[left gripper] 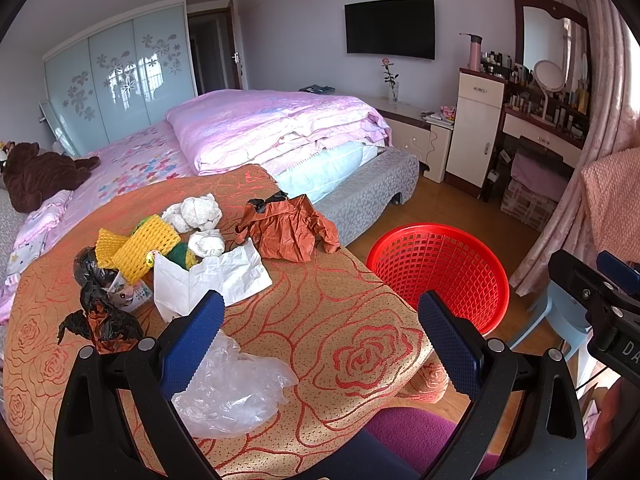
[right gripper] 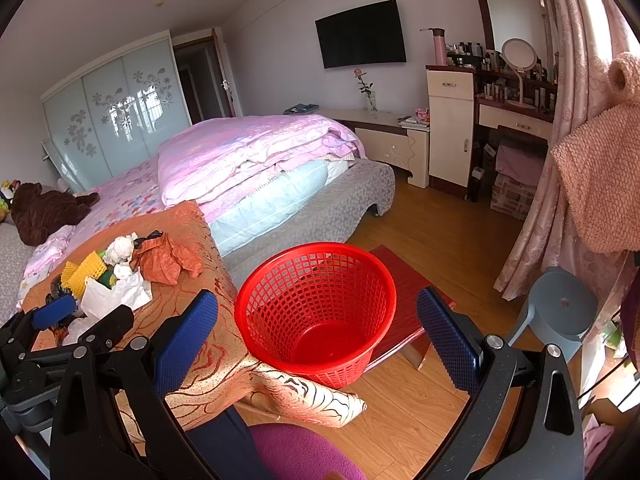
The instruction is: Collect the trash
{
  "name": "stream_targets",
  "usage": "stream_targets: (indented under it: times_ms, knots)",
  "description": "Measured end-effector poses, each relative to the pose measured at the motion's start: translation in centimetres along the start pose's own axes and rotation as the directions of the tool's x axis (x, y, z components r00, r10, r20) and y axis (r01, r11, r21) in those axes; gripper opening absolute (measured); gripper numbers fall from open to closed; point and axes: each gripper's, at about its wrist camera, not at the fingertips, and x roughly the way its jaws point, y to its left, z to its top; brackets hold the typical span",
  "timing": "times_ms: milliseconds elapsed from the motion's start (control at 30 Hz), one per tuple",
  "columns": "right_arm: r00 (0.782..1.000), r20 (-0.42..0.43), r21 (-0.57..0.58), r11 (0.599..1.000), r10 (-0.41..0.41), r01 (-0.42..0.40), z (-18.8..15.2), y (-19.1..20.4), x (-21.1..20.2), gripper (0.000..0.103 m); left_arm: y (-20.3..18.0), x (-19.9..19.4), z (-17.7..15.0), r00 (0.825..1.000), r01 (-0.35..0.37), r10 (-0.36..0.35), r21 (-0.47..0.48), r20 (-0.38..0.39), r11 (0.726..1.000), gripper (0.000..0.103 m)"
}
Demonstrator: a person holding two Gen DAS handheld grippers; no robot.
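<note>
While both pairs of jaws stand wide and hold nothing, the left gripper (left gripper: 320, 320) hovers above a clear plastic bag (left gripper: 232, 388) at lower left of its frame. Beyond, white paper (left gripper: 224, 276) and an orange bag (left gripper: 288, 228) lie mid-frame; the right gripper (right gripper: 318, 320) frames the red basket (right gripper: 316, 312).

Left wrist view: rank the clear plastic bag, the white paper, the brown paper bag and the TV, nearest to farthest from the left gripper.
1. Clear plastic bag, just beneath the left gripper.
2. White paper, ahead, mid-table.
3. Brown paper bag, table's far edge.
4. TV, far wall.
</note>
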Motion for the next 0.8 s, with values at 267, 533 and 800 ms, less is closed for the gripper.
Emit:
stream_targets:
  times_ms: [267,533,800]
  knots:
    - [1.000,-0.001,0.001,1.000,0.000,0.000,0.0,0.0,0.0,0.096,0.0,-0.1,0.0,1.000,0.000,0.000,0.001,0.000,1.000,0.094]
    - [1.000,-0.004,0.001,1.000,0.001,-0.001,-0.1,0.0,0.1,0.096,0.3,0.3,-0.2,1.000,-0.005,0.005,-0.006,-0.004,1.000,0.094]
    - [1.000,-0.006,0.001,1.000,0.000,0.000,-0.2,0.2,0.2,0.096,1.8,0.2,0.0,1.000,-0.007,0.006,-0.030,-0.023,1.000,0.094]
